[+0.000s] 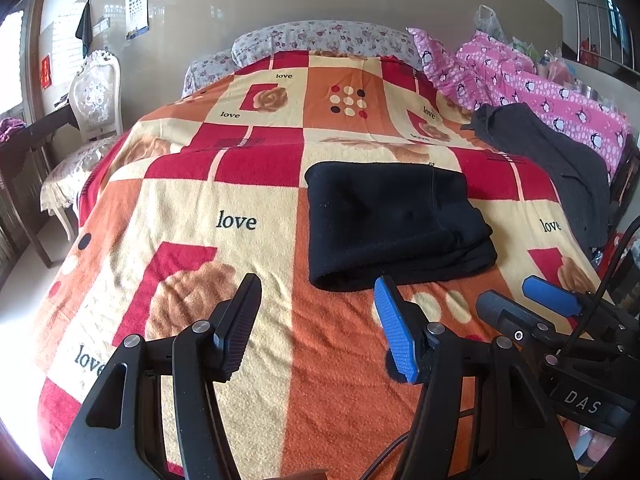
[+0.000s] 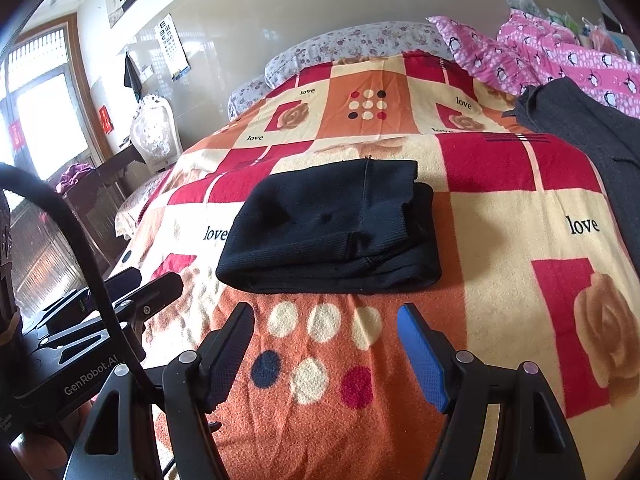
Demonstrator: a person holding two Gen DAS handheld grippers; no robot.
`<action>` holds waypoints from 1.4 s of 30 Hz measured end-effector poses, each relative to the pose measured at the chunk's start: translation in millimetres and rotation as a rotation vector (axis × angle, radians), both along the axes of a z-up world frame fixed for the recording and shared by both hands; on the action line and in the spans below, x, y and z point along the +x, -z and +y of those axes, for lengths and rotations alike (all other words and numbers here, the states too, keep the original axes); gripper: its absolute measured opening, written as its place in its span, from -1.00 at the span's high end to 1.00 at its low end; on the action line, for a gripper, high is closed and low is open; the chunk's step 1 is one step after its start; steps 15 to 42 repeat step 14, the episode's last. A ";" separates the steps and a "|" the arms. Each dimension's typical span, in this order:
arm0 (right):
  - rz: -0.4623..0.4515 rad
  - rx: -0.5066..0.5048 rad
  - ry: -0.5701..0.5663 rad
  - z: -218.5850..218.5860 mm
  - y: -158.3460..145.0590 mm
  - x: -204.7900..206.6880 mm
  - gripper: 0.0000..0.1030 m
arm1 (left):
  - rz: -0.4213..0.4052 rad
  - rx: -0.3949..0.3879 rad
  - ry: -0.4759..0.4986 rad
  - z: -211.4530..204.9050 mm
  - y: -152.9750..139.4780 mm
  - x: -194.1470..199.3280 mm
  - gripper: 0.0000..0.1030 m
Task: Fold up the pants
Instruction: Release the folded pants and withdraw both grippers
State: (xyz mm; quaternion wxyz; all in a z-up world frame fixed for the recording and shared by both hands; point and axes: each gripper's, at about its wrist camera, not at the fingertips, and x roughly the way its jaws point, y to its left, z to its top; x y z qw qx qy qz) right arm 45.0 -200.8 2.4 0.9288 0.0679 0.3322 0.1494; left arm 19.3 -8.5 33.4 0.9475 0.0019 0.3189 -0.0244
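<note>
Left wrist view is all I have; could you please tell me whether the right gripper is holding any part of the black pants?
Observer: No. In the right wrist view the right gripper is open, with only the blanket between its fingers, short of the folded black pants.
Operator: Thank you. How does the pants' near edge look from there?
Observer: It shows unblocked as one rounded fold, and the top layer stops short of the lower one on the right.
Operator: And where does my left gripper sit?
Observer: The left gripper sits left of the pants, apart from them. I cannot tell whether it touches the blanket.
</note>
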 end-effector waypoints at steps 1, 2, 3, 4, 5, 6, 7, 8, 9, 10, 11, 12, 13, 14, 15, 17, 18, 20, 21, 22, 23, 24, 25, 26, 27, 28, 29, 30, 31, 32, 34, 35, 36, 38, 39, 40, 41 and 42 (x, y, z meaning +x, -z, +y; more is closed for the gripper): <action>0.001 0.001 0.000 0.5 0.4 0.1 -0.39 | 0.000 -0.001 0.000 0.0 0.0 0.0 -0.15; 0.003 0.003 -0.001 0.5 0.6 0.3 -0.39 | 0.001 -0.002 0.000 0.1 0.0 0.0 -0.15; 0.003 0.004 -0.001 0.8 0.8 0.2 -0.39 | 0.001 -0.002 0.000 -0.1 0.1 -0.1 -0.15; 0.003 0.005 -0.001 0.8 0.9 0.0 -0.39 | 0.002 -0.001 0.000 -0.2 0.1 -0.2 -0.15; 0.003 0.004 0.000 0.8 0.9 -0.1 -0.39 | 0.001 -0.001 -0.001 -0.3 0.0 -0.4 -0.15; 0.003 0.005 0.000 0.7 1.0 -0.1 -0.39 | -0.001 -0.001 -0.001 0.0 0.1 -0.2 -0.15; 0.005 0.005 0.000 0.7 1.1 0.1 -0.39 | -0.004 -0.001 -0.002 0.3 -0.2 -0.8 -0.15; 0.006 0.005 -0.001 0.8 1.1 0.3 -0.39 | -0.010 0.000 -0.001 0.3 -0.5 -1.2 -0.15; 0.009 0.007 -0.002 0.6 1.4 0.7 -0.39 | -0.021 0.002 0.002 0.1 -0.9 -2.2 -0.15; 0.011 0.009 -0.002 0.4 2.1 0.7 -0.39 | -0.035 0.005 -0.002 0.3 -1.3 -3.5 -0.15; 0.015 0.013 -0.003 -0.1 2.9 0.9 -0.39 | -0.044 0.009 -0.008 0.3 -1.4 -4.5 -0.15; 0.019 0.017 -0.003 -0.5 3.4 -0.1 -0.39 | -0.041 0.008 -0.008 0.5 -0.9 -4.4 -0.15; 0.023 0.021 -0.004 -1.6 3.9 -0.4 -0.39 | -0.026 0.000 0.004 0.4 0.1 -3.0 -0.15; 0.027 0.020 -0.001 -3.4 4.4 -0.4 -0.39 | -0.007 -0.011 0.015 0.3 1.7 -1.4 -0.15; 0.027 0.020 -0.001 -3.4 4.4 -0.4 -0.39 | -0.007 -0.011 0.015 0.3 1.7 -1.4 -0.15; 0.027 0.020 -0.001 -3.4 4.4 -0.4 -0.39 | -0.007 -0.011 0.015 0.3 1.7 -1.4 -0.15; 0.027 0.020 -0.001 -3.4 4.4 -0.4 -0.39 | -0.007 -0.011 0.015 0.3 1.7 -1.4 -0.15; 0.027 0.020 -0.001 -3.4 4.4 -0.4 -0.39 | -0.007 -0.011 0.015 0.3 1.7 -1.4 -0.15; 0.027 0.020 -0.001 -3.4 4.4 -0.4 -0.39 | -0.007 -0.011 0.015 0.3 1.7 -1.4 -0.15; 0.027 0.020 -0.001 -3.4 4.4 -0.4 -0.39 | -0.007 -0.011 0.015 0.3 1.7 -1.4 -0.15; 0.027 0.020 -0.001 -3.4 4.4 -0.4 -0.39 | -0.007 -0.011 0.015 0.3 1.7 -1.4 -0.15; 0.027 0.020 -0.001 -3.4 4.4 -0.4 -0.39 | -0.007 -0.011 0.015 0.3 1.7 -1.4 -0.15; 0.027 0.020 -0.001 -3.4 4.4 -0.4 -0.39 | -0.007 -0.011 0.015 0.3 1.7 -1.4 -0.15; 0.027 0.020 -0.001 -3.4 4.4 -0.4 -0.39 | -0.007 -0.011 0.015 0.3 1.7 -1.4 -0.15; 0.027 0.020 -0.001 -3.4 4.4 -0.4 -0.39 | -0.007 -0.011 0.015 0.3 1.7 -1.4 -0.15; 0.027 0.020 -0.001 -3.4 4.4 -0.4 -0.39 | -0.007 -0.011 0.015 0.3 1.7 -1.4 -0.15; 0.027 0.020 -0.001 -3.4 4.4 -0.4 -0.39 | -0.007 -0.011 0.015 0.3 1.7 -1.4 -0.15; 0.027 0.020 -0.001 -3.4 4.4 -0.4 -0.39 | -0.007 -0.011 0.015 0.3 1.7 -1.4 -0.15; 0.027 0.020 -0.001 -3.4 4.4 -0.4 -0.39 | -0.007 -0.011 0.015 0.3 1.7 -1.4 -0.15; 0.027 0.020 -0.001 -3.4 4.4 -0.4 -0.39 | -0.007 -0.011 0.015 0.3 1.7 -1.4 -0.15; 0.027 0.020 -0.001 -3.4 4.4 -0.4 -0.39 | -0.007 -0.011 0.015 0.3 1.7 -1.4 -0.15; 0.027 0.020 -0.001 -3.4 4.4 -0.4 -0.39 | -0.007 -0.011 0.015 0.3 1.7 -1.4 -0.15; 0.027 0.020 -0.001 -3.4 4.4 -0.4 -0.39 | -0.007 -0.011 0.015 0.3 1.7 -1.4 -0.15; 0.027 0.020 -0.001 -3.4 4.4 -0.4 -0.39 | -0.007 -0.011 0.015 0.3 1.7 -1.4 -0.15; 0.027 0.020 -0.001 -3.4 4.4 -0.4 -0.39 | -0.007 -0.011 0.015 0.3 1.7 -1.4 -0.15; 0.027 0.020 -0.001 -3.4 4.4 -0.4 -0.39 | -0.007 -0.011 0.015 0.3 1.7 -1.4 -0.15; 0.027 0.020 -0.001 -3.4 4.4 -0.4 -0.39 | -0.007 -0.011 0.015 0.3 1.7 -1.4 -0.15; 0.027 0.020 -0.001 -3.4 4.4 -0.4 -0.39 | -0.007 -0.011 0.015 0.3 1.7 -1.4 -0.15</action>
